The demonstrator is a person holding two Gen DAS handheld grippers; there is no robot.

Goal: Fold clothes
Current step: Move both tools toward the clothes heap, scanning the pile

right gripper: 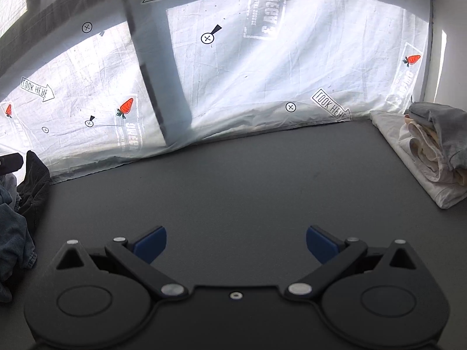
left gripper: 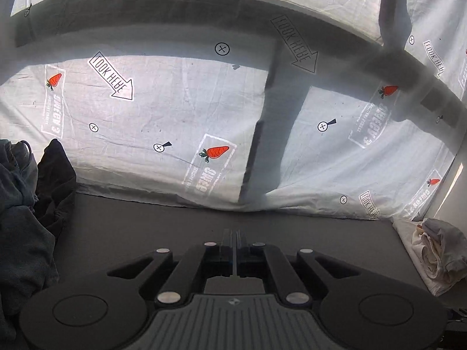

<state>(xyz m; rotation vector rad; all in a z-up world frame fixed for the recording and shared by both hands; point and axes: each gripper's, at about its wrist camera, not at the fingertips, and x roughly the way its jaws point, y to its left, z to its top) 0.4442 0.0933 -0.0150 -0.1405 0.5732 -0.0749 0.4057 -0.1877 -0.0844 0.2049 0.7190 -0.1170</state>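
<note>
With your left hand-held gripper (left gripper: 235, 250) closed empty and right hand-held gripper (right gripper: 236, 243) spread, fetch one crumpled dark garment (right gripper: 32, 186) onto the bare grey tabletop (right gripper: 248, 180)

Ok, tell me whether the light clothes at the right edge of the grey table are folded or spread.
Folded: the white and grey clothes lie stacked in layers on the grey table.

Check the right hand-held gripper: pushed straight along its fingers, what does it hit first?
Likely the bare grey tabletop: the right hand-held gripper is open, empty, angled down at it. Printed white sheet lies farther back; depth unclear.
</note>
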